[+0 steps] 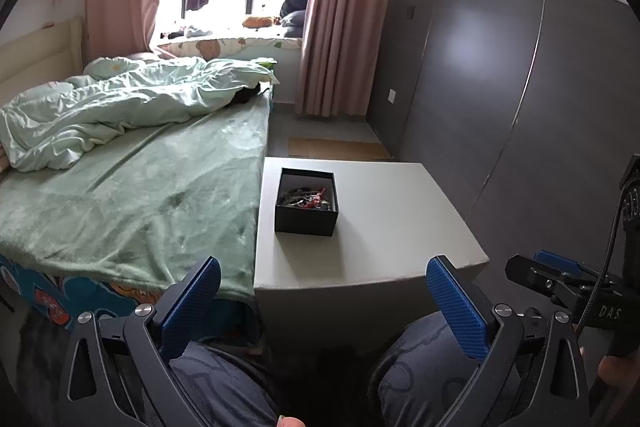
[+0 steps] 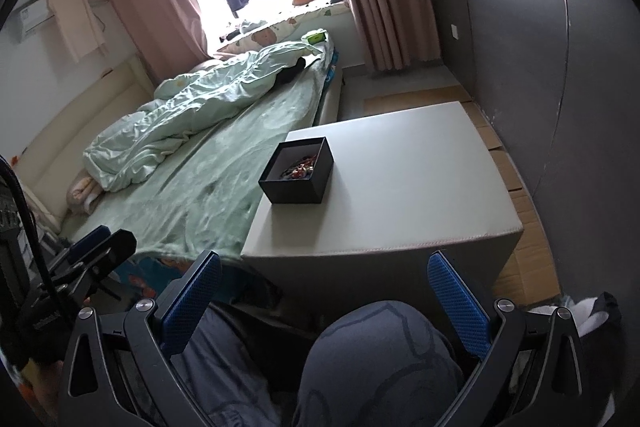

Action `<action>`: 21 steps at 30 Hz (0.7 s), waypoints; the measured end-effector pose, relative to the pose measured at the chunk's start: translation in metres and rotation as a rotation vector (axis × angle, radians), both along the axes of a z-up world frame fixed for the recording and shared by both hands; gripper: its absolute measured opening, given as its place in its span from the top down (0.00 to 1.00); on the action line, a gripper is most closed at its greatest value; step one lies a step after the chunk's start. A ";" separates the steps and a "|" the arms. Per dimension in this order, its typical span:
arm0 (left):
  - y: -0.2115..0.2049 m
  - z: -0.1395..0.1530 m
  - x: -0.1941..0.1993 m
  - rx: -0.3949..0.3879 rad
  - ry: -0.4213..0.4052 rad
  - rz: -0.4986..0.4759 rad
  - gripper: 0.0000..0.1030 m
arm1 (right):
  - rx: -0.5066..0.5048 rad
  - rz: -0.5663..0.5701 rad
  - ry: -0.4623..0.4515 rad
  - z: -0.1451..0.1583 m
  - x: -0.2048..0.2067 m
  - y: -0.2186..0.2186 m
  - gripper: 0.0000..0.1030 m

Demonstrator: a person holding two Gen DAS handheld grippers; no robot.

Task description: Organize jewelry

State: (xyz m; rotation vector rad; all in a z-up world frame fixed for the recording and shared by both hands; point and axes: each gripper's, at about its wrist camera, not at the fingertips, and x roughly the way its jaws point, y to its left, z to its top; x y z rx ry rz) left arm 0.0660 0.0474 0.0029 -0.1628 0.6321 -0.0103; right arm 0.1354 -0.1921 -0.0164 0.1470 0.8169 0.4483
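Observation:
A small open black box [image 1: 307,201] [image 2: 297,171] stands on a pale grey table [image 1: 400,227] [image 2: 420,187], near its left side. Inside lies a tangle of jewelry [image 1: 308,199] [image 2: 300,169] with red and dark pieces. My left gripper [image 1: 324,275] is open, held well back from the table's near edge, above a person's knees. My right gripper [image 2: 325,271] is open too, just as far back, with nothing between its blue pads. In the left wrist view the right gripper [image 1: 556,271] shows at the right edge. The left gripper [image 2: 100,247] shows at the left of the right wrist view.
A bed [image 1: 140,187] [image 2: 208,163] with a green sheet and a crumpled quilt [image 1: 120,99] butts against the table's left side. Grey wardrobe panels [image 1: 520,87] [image 2: 560,47] stand on the right. Cardboard [image 2: 520,195] lies on the floor by the table. A person's knees [image 2: 380,359] are below the grippers.

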 end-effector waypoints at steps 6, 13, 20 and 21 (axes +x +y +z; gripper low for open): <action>0.001 0.002 -0.005 0.006 -0.002 0.004 0.00 | 0.011 -0.011 -0.012 0.006 -0.006 -0.005 0.00; -0.002 0.003 -0.009 0.013 -0.002 -0.001 0.00 | 0.011 -0.008 -0.024 0.008 -0.012 -0.006 0.00; -0.004 0.004 -0.013 0.020 -0.009 0.001 0.00 | 0.010 -0.008 -0.024 0.009 -0.013 -0.007 0.00; -0.004 0.004 -0.013 0.021 -0.010 0.001 0.00 | 0.009 -0.008 -0.023 0.009 -0.013 -0.007 0.00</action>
